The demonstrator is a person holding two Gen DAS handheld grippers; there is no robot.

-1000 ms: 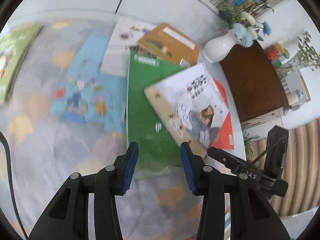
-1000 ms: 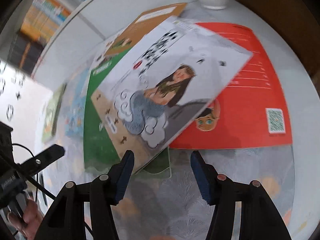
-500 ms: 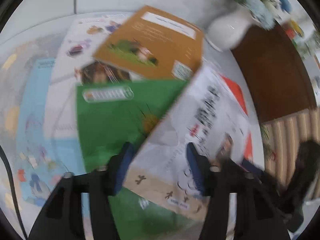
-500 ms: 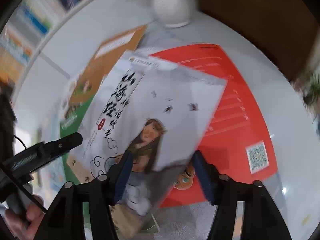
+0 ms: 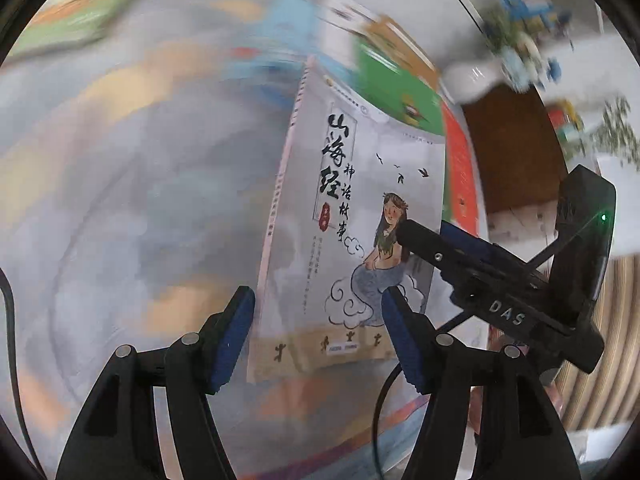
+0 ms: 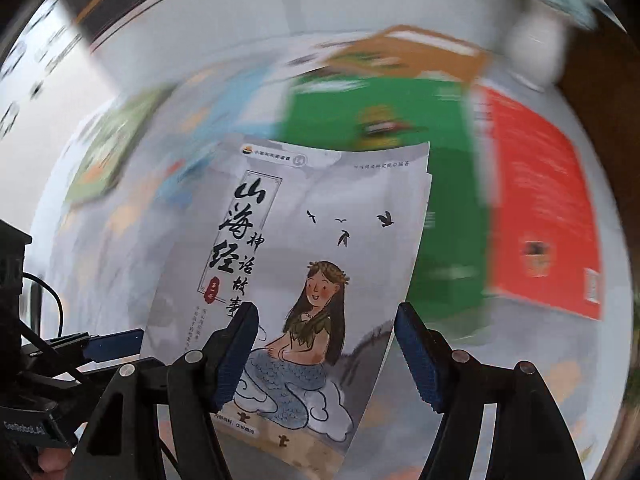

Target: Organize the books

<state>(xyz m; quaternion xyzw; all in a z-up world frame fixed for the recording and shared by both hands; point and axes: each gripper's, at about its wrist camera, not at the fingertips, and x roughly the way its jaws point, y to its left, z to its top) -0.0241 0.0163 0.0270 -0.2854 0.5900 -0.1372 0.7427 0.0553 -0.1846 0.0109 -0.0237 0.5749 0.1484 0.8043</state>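
A grey-white book (image 5: 352, 200) with a mermaid on its cover stays sharp in both wrist views while everything behind it smears. My left gripper (image 5: 316, 292) stands with its jaws wide apart, and the book's lower part shows between its fingers. My right gripper (image 6: 326, 307) is just as wide. One of its fingers (image 6: 236, 352) crosses the cover of the mermaid book (image 6: 320, 200) and the other stands at the book's right edge. Seen from the left, the right gripper (image 5: 424, 236) reaches in over that edge. The left gripper (image 6: 116, 338) meets the spine side. No pad visibly clamps the book.
Behind lie a green book (image 6: 380, 120), a red book (image 6: 536, 200), an orange-brown book (image 6: 412, 52) and a light-green book (image 5: 80, 20) at the far left. A white vase (image 5: 468, 76) with flowers stands by a dark wooden top (image 5: 516, 140). The patterned tablecloth (image 5: 140, 200) spreads out to the left.
The mermaid book has left the green and red books and now sits leftward over the tablecloth. Both grippers closed in on its sides and moved along with it. Their jaws stand wider.
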